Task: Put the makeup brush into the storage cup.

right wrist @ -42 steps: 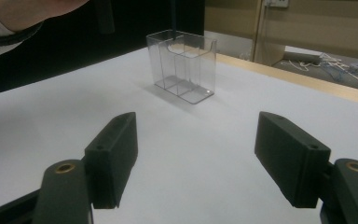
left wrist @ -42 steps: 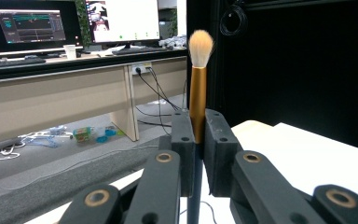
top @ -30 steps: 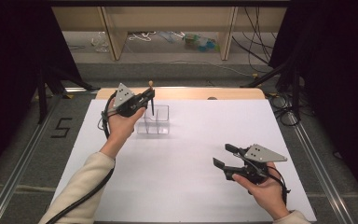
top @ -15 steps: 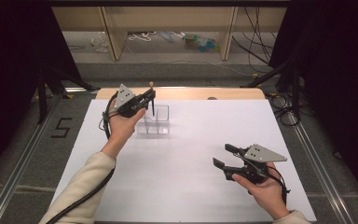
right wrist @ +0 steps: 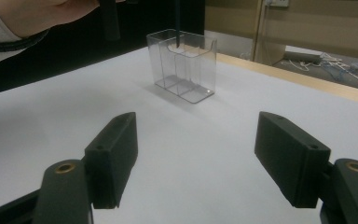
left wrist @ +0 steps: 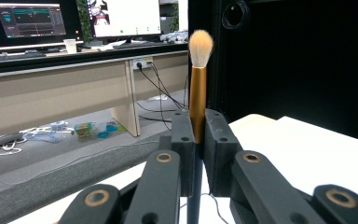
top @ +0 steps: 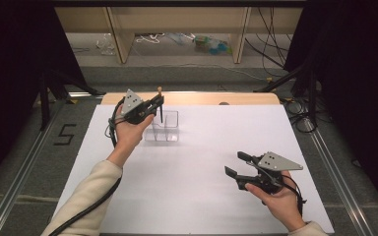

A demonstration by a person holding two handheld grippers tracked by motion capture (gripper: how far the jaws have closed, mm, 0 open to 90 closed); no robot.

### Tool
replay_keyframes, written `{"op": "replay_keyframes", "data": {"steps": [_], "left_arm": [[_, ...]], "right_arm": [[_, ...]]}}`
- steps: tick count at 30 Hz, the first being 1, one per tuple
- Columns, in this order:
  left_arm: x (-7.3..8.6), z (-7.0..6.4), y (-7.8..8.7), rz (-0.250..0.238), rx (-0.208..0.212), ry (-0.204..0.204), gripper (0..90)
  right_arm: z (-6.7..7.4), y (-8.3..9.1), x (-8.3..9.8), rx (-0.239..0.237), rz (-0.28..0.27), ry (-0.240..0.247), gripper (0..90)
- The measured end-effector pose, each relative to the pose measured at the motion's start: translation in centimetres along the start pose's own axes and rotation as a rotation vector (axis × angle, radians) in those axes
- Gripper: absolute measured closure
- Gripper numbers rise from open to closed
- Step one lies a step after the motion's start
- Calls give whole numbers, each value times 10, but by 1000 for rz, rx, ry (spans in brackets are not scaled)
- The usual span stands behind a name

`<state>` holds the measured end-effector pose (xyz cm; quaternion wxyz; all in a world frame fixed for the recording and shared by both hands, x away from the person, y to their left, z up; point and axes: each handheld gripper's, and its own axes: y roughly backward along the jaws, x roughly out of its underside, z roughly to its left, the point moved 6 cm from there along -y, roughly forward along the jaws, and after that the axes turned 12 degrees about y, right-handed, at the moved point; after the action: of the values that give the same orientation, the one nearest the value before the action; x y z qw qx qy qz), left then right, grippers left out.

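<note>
Nothing is seen to have moved since the earlier frames: both hands and the brush are found where they were. At the far left of the white table, the left gripper is clenched on a brush, which is held upright with its pale bristles at the top and its dark handle pointing down. In the left gripper view the gold ferrule of the brush is seen pinched between the two black pads. The lower end of the handle is lowered into the top of a clear holder, which stands on the table just beside the left hand; in the right gripper view the handle tip is seen inside one of its compartments, above the bottom. Well apart, at the near right of the table, the right gripper is held released, its jaws spread wide with nothing between them, pointed across the table toward the holder.
</note>
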<state>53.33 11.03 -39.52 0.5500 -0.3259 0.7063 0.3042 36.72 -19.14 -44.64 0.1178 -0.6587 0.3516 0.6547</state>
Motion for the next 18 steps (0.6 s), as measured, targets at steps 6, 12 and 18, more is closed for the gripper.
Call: {"op": "replay_keyframes", "data": {"steps": [6,12,18], "left_arm": [[2,0,-1,3,1,6,835],[3,1,-1,7,-2,3,835],[4,1,-1,8,-3,7,835]], "right_arm": [[0,0,0,-1,-2,0,309],[0,0,0,-1,-1,0,309],[-2,-1,0,11,-11,24,310]]}}
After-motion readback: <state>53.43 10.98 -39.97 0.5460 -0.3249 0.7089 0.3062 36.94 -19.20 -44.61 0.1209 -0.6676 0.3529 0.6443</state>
